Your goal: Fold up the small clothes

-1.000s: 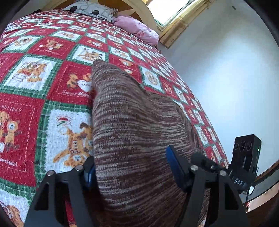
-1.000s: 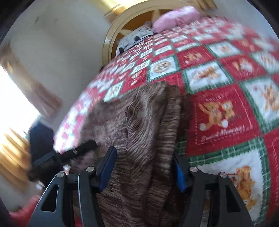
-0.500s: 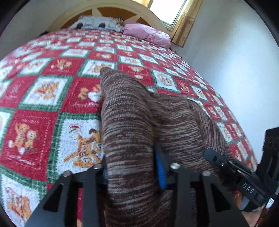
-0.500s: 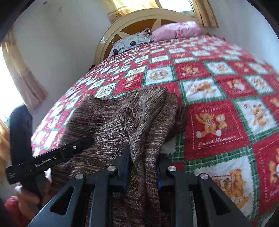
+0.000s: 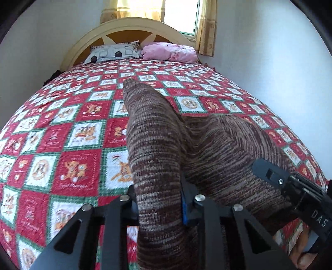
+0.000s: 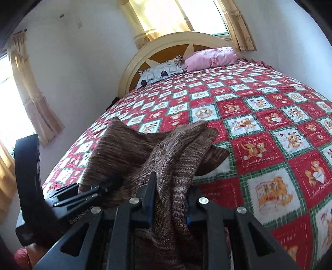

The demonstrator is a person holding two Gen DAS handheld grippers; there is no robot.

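Observation:
A brown striped knit garment (image 5: 217, 145) lies on the red, green and white patchwork quilt (image 5: 62, 145) near the foot of the bed. My left gripper (image 5: 159, 199) is shut on one near edge of it, which rises in a ridge toward the headboard. My right gripper (image 6: 169, 199) is shut on the other near edge of the garment (image 6: 128, 149), bunched between the fingers. The right gripper shows in the left wrist view (image 5: 290, 187), and the left gripper in the right wrist view (image 6: 68, 197).
A grey patterned pillow (image 5: 114, 53) and a pink pillow (image 5: 170, 52) lie against the cream headboard (image 5: 124, 27). Walls stand close on both sides of the bed. A curtained window (image 6: 176, 16) is behind the headboard. The quilt (image 6: 269, 124) stretches beyond the garment.
Both grippers went from open around the garment's near edges to shut on them. Both have lifted and tilted up, so the headboard and windows now show.

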